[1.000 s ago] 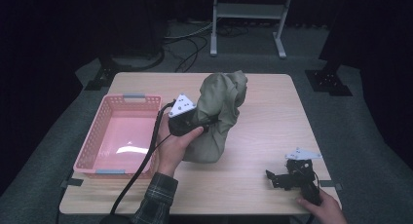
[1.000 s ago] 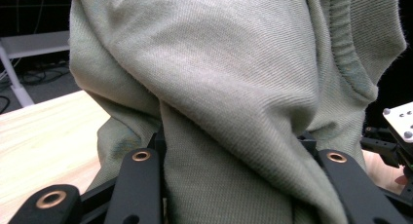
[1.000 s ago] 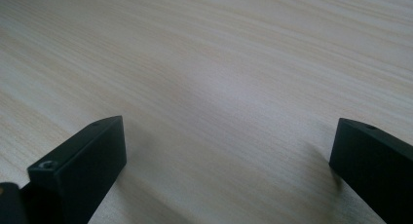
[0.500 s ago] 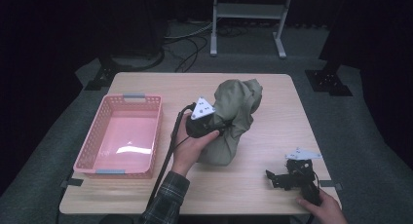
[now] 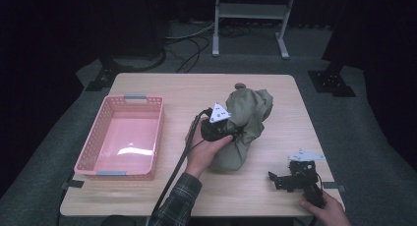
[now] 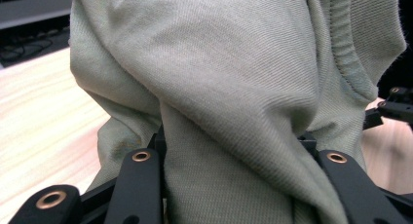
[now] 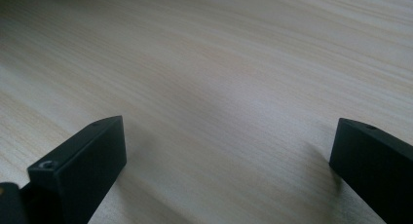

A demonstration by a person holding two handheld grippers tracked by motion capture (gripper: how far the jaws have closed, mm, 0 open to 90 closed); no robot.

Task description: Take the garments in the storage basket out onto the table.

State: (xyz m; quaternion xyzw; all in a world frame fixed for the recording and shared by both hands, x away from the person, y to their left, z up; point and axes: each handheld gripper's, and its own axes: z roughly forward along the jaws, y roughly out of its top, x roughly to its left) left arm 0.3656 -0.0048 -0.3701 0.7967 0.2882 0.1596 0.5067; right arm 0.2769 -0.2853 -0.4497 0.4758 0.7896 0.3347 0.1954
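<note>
Here, pink basket [image 5: 147,104] holds nothing; olive garment [image 5: 246,123] lies beside it.

Our left gripper [image 5: 231,132] mid-table, jaws clamped, left hand [image 5: 204,152] wrapped around its body. Our right gripper [image 5: 280,179] low, near edge, jaws spread wide.

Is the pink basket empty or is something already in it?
Empty. The high view shows the pink basket with its bare bottom; the olive garment is bunched on the table outside it, held by the left claw.

Pink basket [image 5: 93,152] on table [image 5: 162,91] left; metal stand [image 5: 251,12] behind.
</note>
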